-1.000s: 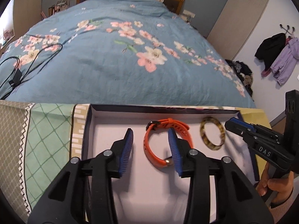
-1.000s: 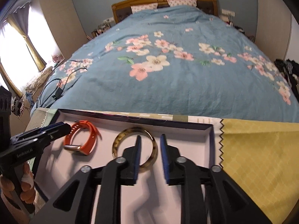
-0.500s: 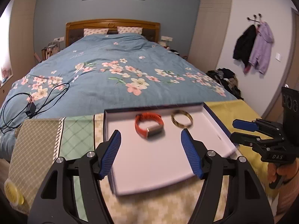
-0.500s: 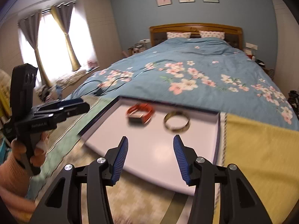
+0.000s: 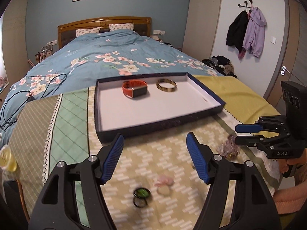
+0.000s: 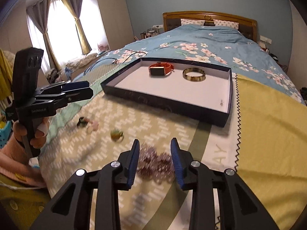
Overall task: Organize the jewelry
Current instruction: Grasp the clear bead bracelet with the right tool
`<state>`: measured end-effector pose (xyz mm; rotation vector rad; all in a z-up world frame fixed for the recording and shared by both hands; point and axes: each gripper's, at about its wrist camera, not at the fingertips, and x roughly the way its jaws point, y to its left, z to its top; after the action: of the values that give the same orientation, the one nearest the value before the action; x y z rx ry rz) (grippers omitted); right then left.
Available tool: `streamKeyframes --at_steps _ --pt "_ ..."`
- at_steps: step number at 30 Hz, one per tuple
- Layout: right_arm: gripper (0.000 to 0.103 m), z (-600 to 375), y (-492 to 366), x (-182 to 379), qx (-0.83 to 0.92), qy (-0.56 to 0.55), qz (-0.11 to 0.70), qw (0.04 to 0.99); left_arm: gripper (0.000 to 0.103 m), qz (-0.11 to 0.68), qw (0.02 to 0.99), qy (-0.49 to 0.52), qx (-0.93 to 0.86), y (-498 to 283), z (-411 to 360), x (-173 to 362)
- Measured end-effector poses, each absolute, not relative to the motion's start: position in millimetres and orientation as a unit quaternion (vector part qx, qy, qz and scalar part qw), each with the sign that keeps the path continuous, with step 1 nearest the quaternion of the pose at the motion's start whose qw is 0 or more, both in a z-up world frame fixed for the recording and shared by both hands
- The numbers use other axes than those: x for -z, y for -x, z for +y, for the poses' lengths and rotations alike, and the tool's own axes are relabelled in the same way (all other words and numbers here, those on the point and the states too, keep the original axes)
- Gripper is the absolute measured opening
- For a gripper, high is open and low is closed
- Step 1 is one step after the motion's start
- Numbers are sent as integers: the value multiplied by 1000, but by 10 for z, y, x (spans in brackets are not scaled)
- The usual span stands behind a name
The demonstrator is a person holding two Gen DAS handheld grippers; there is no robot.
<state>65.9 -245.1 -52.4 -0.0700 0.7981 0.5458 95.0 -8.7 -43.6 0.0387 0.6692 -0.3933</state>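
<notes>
Both tongs [image 5: 155, 158] [image 6: 155, 160] have pulled back from the tray [image 5: 159, 123], apart, gripping nothing.

Both wrist views look down and forward from near the bed's foot; both share the tray [image 5: 161, 125] [image 6: 167, 106] and headboard [image 5: 104, 22] [image 6: 209, 17].

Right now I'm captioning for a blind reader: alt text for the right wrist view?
The right gripper, jaws open, hovers over a blurred purple beaded bracelet on a patterned cloth. Beyond, a shallow box lid holds an orange smartwatch and a tortoiseshell bangle.
</notes>
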Motion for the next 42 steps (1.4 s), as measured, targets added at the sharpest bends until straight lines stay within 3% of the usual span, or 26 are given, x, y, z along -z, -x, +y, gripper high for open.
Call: streamKeyframes --at_steps 13,18,22,23,26,42 --pt "30 -2197 -531 718 -245 98 393 881 67 343 919 -3 197 -810 -111 583" --pt "20 -2209 -519 713 -242 99 395 881 67 345 916 -4 202 -795 -148 616" --pt "19 -2242 -534 701 -243 86 396 881 67 345 916 -7 206 -774 -167 627" --pt "12 -2252 -539 694 -245 81 396 881 67 345 916 -7 207 -771 -169 630" --pt "8 -2304 -548 643 -253 58 395 881 67 344 915 -6 209 -767 -170 630" --pt "8 -2493 -621 305 -275 -23 361 891 67 344 909 -22 235 -723 -267 651"
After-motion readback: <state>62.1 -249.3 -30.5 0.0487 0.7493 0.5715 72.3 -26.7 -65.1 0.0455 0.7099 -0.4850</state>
